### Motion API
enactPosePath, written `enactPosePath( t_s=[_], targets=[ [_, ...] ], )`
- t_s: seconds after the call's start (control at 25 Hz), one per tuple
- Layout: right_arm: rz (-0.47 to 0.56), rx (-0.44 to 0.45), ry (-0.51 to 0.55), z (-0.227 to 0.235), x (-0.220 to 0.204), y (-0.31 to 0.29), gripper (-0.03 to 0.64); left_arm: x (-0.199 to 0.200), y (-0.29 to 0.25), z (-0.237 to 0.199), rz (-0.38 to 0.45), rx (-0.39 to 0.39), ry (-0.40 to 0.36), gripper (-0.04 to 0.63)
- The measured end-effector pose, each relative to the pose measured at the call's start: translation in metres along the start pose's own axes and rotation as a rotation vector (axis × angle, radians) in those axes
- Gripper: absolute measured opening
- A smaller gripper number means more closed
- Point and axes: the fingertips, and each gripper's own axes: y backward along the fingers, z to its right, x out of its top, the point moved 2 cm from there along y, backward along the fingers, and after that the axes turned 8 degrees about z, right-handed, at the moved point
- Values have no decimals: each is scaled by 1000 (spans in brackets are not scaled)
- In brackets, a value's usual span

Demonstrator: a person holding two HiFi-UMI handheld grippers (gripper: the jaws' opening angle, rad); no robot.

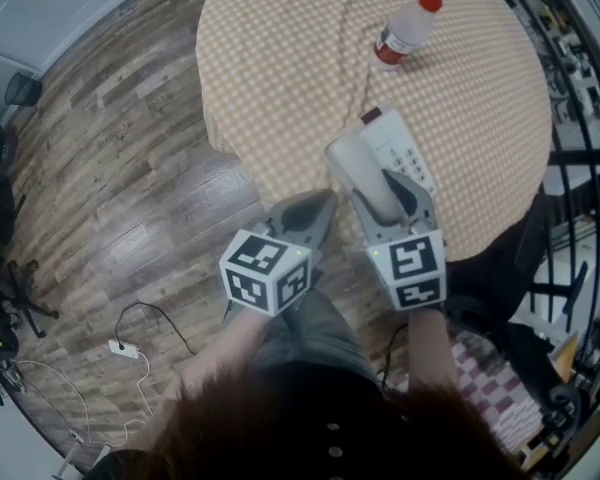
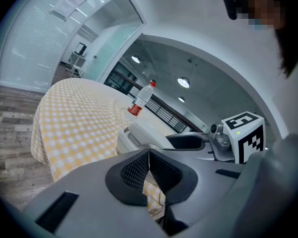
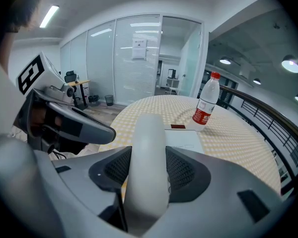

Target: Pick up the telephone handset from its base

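Here the handset [image 3: 148,133] sits pinched inside the right hand-held gripper [image 3: 148,175].

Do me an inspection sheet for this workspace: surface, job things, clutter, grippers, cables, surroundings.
Surface: round table under a checked cloth.
Job's things: handset apparently on its base, near the table edge.
Clutter: bottle, upright, beyond the base.
Grippers: left gripper shut, empty; right gripper shut on the handset.
Cables: adapter with wires on the floor.
Surroundings: glass partitions, railing.
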Motion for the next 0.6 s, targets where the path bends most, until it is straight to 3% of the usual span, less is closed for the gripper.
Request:
enactPosePath(
  t_s=[0.6],
  targets=[
    [217,-100,-89,17,66,43,220,38,6,34,38,-91,-92,12]
  ],
)
